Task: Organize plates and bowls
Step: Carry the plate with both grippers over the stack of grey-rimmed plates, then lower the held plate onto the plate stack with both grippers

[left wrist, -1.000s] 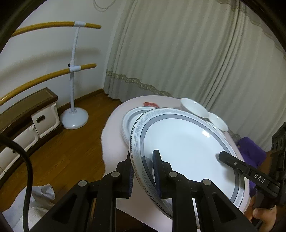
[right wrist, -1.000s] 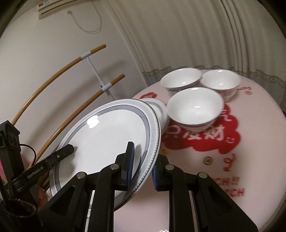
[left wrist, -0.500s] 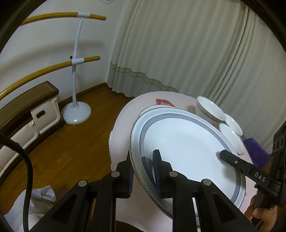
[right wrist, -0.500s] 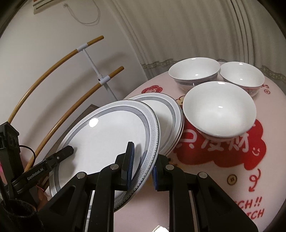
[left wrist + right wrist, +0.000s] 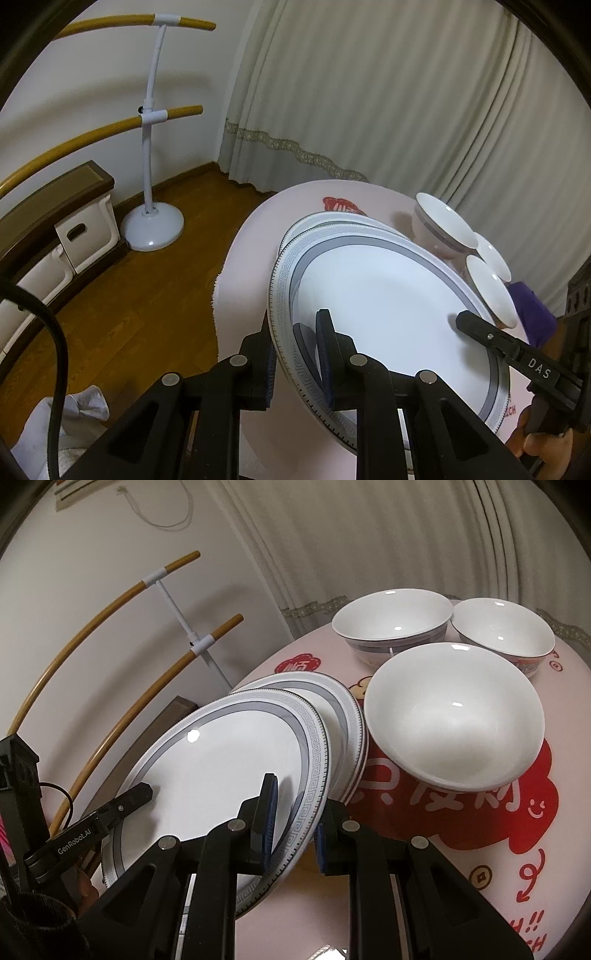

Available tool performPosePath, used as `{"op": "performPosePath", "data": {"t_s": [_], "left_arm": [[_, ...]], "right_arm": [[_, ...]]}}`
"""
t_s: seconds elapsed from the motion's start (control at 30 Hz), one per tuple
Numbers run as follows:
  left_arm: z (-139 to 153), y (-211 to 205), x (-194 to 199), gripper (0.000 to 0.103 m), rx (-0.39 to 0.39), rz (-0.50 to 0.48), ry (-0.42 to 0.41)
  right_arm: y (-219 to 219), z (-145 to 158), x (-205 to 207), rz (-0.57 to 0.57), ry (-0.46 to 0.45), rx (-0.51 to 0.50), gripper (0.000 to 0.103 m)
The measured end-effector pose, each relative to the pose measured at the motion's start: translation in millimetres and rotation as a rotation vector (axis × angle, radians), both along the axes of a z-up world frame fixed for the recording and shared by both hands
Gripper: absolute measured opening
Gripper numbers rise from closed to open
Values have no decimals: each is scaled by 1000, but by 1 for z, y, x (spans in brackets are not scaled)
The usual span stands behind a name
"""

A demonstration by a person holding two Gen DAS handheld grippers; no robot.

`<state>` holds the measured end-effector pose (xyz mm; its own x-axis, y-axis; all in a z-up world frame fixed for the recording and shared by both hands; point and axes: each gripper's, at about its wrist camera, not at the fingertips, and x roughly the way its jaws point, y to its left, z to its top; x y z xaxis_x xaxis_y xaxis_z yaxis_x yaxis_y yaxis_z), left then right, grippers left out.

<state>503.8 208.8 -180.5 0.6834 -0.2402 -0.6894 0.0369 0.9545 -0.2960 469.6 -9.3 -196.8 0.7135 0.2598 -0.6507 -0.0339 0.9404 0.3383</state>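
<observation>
White china with a grey band: we hold one plate [image 5: 229, 760] clamped at opposite rims by the left gripper [image 5: 295, 350] and right gripper [image 5: 291, 819], just over the plate stack [image 5: 343, 709]. Three bowls [image 5: 454, 716] at right remain unstacked.

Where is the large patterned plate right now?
The large patterned plate is held off the table between both tools, left tool and right tool clamping opposite rims. It hangs tilted over the plate stack, left of the nearest bowl.
</observation>
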Motion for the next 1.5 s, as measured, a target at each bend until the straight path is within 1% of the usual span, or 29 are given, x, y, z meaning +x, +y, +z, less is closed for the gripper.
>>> {"op": "performPosePath", "data": {"t_s": [0.3,0.47,0.63,0.83,1.13,1.5], "left_arm": [[-8,-6,23,16,-2,-1,21],[-12,-7,33,17,2,3,34],[-15,-5,40,17,-17,5,55],[-15,-5,41,17,-9,6,62],[-10,-9,43,19,13,-1,76],[-4,-11,45,20,22,-3,86]], "right_arm": [[1,-1,5,-19,12,4,18],[5,1,8,-46,33,-13,18],[11,3,11,-56,52,-25,18],[20,9,13,-66,73,-66,20],[26,12,18,-84,115,-114,21],[36,16,22,-113,153,-210,24]]}}
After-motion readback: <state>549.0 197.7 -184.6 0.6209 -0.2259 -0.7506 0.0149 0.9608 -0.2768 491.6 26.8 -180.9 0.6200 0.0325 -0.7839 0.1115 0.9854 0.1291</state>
